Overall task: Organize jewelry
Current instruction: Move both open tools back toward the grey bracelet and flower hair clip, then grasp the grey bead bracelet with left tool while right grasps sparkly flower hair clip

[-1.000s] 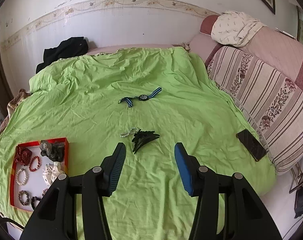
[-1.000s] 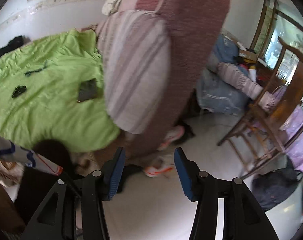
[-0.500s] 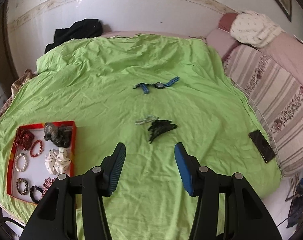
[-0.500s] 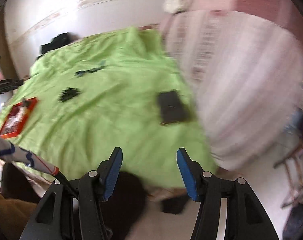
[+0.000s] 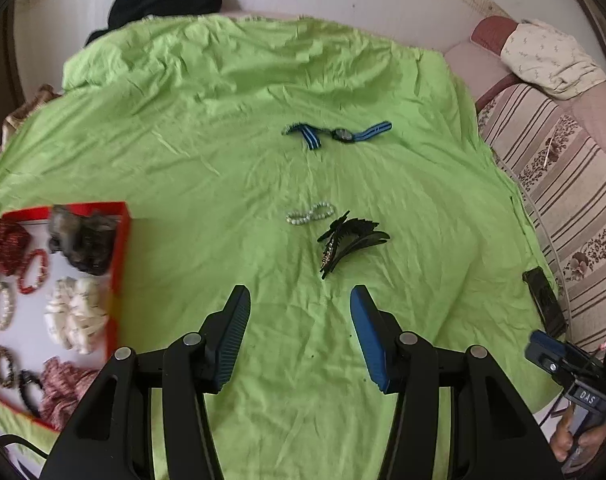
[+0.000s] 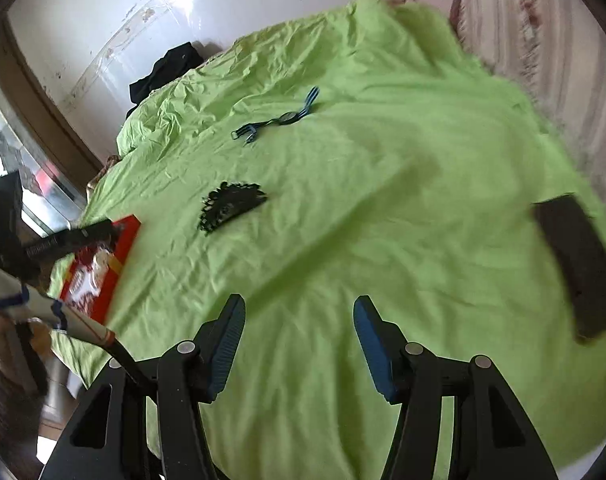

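Wrinkled green sheet (image 5: 223, 128) carried a black feather-shaped claw clip (image 5: 349, 240) w/ a beaded bracelet (image 5: 310, 214) touching it; striped fabric watch (image 5: 339, 134) farther back, red box (image 5: 121, 248) at left. Left gripper (image 5: 299, 308) & right gripper (image 6: 299, 320) – both half open, empty. Vs. 1 s earlier, right view swung from floor onto the bed – its jaws had just widened a bit

Both grippers (image 5: 299, 300) (image 6: 299, 312) apparently empty, agape

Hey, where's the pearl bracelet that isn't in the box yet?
In the left wrist view the pearl bracelet lies on the green sheet near the middle, just up and left of the black hair claw and nearer than the striped watch.
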The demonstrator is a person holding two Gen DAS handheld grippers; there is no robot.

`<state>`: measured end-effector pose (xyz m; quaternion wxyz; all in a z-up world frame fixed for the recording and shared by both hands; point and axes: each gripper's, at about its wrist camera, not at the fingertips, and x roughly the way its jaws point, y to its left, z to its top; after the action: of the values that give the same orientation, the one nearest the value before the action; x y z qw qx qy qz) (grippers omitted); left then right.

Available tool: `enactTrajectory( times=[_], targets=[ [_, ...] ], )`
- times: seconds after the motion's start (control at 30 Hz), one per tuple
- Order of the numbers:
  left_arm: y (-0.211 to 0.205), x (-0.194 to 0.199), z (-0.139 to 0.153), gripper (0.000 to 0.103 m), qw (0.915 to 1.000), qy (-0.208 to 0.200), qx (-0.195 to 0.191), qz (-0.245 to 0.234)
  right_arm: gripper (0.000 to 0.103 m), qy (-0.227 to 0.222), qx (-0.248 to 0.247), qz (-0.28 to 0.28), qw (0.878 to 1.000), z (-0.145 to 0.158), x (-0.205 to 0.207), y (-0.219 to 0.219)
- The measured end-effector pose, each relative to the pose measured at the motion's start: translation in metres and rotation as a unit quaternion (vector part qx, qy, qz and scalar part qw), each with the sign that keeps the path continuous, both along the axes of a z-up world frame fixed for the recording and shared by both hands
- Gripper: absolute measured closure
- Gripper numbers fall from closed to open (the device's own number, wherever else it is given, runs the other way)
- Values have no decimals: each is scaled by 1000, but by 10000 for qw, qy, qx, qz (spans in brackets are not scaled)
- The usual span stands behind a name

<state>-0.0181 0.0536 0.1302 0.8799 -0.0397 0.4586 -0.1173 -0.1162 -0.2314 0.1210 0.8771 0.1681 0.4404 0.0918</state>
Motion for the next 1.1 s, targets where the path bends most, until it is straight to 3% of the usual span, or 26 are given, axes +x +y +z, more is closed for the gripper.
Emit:
enactTrajectory(
  times=[0.2, 0.3, 0.4, 0.5, 0.57, 0.6, 0.7, 0.83, 0.97, 1.03, 1.1],
  targets=[
    [12, 17, -21, 52, 9996, 157, -44, 210, 42, 93, 607, 128, 9980, -11, 71, 45],
    [27, 19, -25, 52, 9992, 209, -36, 350, 32, 205, 828, 15, 9964, -19, 113, 75],
    [40, 20, -24, 52, 9987, 209, -37, 467, 32, 417, 948, -112, 9946, -36, 149, 103],
    [52, 23, -24, 52, 9982, 210, -57, 564, 32, 629, 721, -97, 9954, -52, 168, 129],
    [54, 26, -25, 52, 9981, 219, -48, 581, 39, 705, 557, -135, 9959, -60, 172, 134],
    [55, 29, -25, 52, 9981, 212, -44, 579, 47, 713, 441, -133, 9964, -62, 171, 134],
    [53, 41, -26, 52, 9982, 181, -38, 575, 50, 661, -92, -232, 9975, -63, 159, 120],
    [42, 66, -32, 52, 9983, 233, -61, 522, 50, 809, -304, -641, 9942, -72, 145, 78],
    [22, 105, -47, 52, 9981, 468, -126, 369, 50, 618, 587, -530, 9949, -65, 135, 53],
    [18, 122, -53, 52, 9972, 577, -191, 430, 42, 544, 1092, -269, 9922, -60, 139, 60],
    [19, 129, -53, 52, 9967, 565, -286, 510, 38, 485, 1218, -113, 9913, -55, 150, 75]
  ],
)
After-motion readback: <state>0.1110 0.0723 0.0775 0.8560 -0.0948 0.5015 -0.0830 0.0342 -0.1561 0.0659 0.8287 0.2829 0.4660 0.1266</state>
